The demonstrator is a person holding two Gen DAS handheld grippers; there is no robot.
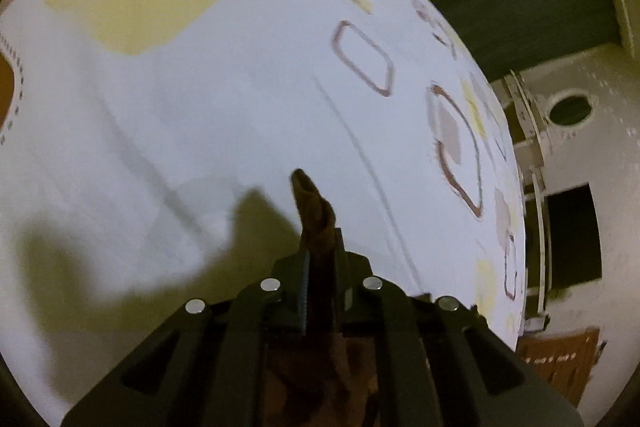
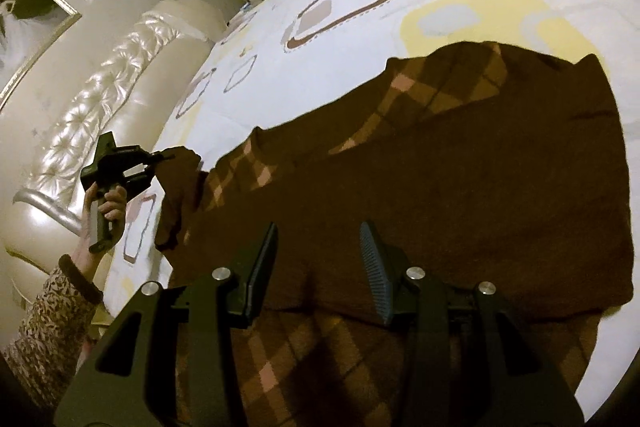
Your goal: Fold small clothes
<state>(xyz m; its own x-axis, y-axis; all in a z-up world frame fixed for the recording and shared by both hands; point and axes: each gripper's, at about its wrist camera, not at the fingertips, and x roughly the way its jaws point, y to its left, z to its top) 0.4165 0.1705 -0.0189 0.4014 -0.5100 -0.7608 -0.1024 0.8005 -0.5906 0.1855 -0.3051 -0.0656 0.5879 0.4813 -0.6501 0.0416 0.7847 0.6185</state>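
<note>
Left gripper (image 1: 320,259) pinches brown garment (image 2: 440,167), partly hidden; right gripper (image 2: 320,247) gapes empty.

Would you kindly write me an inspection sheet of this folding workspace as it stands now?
Surface: bed sheet, white with yellow and brown shapes.
Job's things: brown checked garment spread out, one edge lifted.
Clutter: nothing seen.
Grippers: left gripper shut on a fold of the garment; right gripper open above the garment, holding nothing.
Cables: nothing seen.
Surroundings: padded headboard, framed picture, hand in a patterned sleeve.
</note>
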